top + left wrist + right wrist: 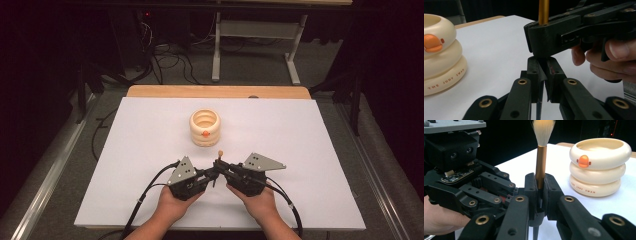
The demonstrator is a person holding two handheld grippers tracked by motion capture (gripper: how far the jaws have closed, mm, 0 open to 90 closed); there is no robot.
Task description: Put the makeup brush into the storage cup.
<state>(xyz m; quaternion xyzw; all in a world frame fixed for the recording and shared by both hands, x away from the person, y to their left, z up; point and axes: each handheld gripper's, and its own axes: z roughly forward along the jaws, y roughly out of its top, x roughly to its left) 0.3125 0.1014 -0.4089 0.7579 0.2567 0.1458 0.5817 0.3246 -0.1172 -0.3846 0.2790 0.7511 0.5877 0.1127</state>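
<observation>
Upright, brush (540,157) pinched in right gripper (540,187), left gripper (543,68) clamped just below (on its handle).

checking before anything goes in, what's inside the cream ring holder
The cream ring holder shows a bare, pale inner wall from above; nothing sticks out. Its rim hides the bottom. The brush stands clamped in the right tool.

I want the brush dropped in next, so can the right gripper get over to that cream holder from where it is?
Probably yes: the right gripper holds the brush upright, and bare white table lies between it and the holder.
</observation>
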